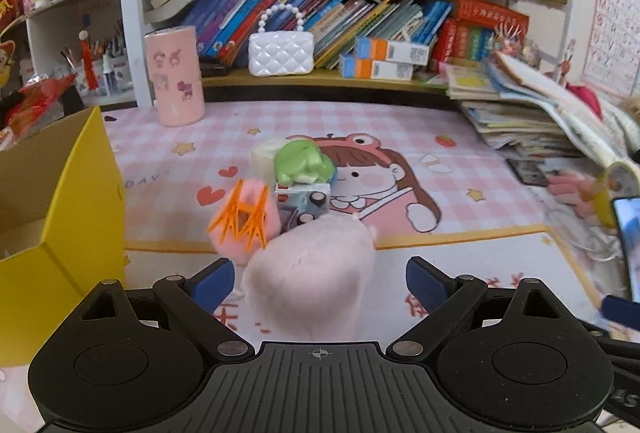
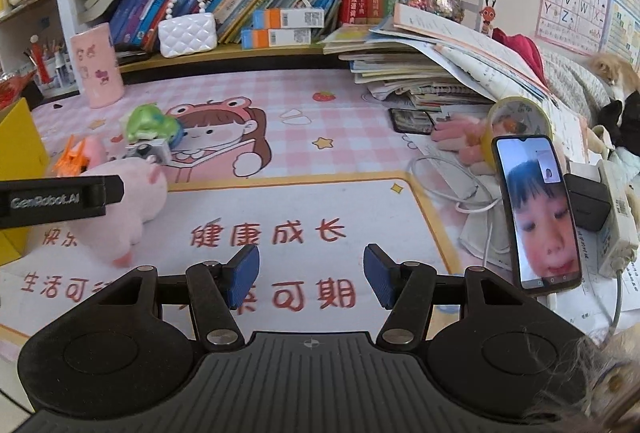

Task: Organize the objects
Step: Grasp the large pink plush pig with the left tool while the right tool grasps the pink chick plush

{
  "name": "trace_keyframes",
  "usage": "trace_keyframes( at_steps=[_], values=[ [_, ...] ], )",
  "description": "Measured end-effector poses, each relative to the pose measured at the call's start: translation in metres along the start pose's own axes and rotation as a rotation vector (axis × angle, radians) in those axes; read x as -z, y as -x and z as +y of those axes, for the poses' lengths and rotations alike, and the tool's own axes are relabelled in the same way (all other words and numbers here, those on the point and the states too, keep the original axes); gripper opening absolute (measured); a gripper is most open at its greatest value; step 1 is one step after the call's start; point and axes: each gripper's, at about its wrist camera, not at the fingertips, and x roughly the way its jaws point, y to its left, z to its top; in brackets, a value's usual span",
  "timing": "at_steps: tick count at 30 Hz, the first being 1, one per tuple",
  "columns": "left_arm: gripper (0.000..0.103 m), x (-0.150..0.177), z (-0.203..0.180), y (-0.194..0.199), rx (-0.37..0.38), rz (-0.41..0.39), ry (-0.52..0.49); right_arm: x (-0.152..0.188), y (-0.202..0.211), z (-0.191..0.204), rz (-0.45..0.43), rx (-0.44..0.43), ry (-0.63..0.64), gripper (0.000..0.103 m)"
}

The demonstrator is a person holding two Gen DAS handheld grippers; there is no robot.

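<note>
A pink plush toy (image 1: 312,273) lies on the pink desk mat (image 1: 460,193), between the open jaws of my left gripper (image 1: 320,283), which do not touch it. Behind it lie an orange clip (image 1: 240,221), a pink puff (image 1: 256,193), a small toy car box (image 1: 304,203), a green frog toy (image 1: 302,163) and a white roll (image 1: 264,157). The yellow box (image 1: 80,201) stands open at the left. My right gripper (image 2: 311,279) is open and empty over the mat's front. The plush (image 2: 120,205) and the left gripper's body (image 2: 60,199) show at the left in the right wrist view.
A pink cylinder (image 1: 176,75) and a white bag (image 1: 280,51) stand by the bookshelf at the back. A pile of books (image 2: 432,73) fills the right. A phone (image 2: 538,213), a tape roll (image 2: 520,125) and cables (image 2: 452,185) lie at the right edge.
</note>
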Motion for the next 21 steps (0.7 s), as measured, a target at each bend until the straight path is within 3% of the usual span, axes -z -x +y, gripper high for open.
trace_keyframes(
  at_steps=[8,9,10,13,21],
  values=[
    [0.093,-0.002,-0.009,-0.039,-0.043,0.088,-0.070,-0.013,-0.012,-0.006,-0.005,-0.025,0.030,0.055],
    [0.080,-0.002,-0.009,-0.041,-0.051,0.091,-0.074,-0.014,-0.013,-0.006,-0.010,-0.027,0.034,0.055],
    [0.074,-0.003,-0.009,-0.041,-0.058,0.092,-0.077,-0.016,-0.013,-0.006,-0.014,-0.028,0.037,0.055],
    [0.065,-0.008,-0.002,-0.035,-0.017,0.107,-0.027,-0.017,-0.014,-0.006,-0.020,-0.030,0.041,0.055],
    [0.064,0.013,0.020,0.013,0.019,0.122,0.027,-0.024,-0.026,0.010,-0.005,-0.111,0.051,0.057]
  ],
)
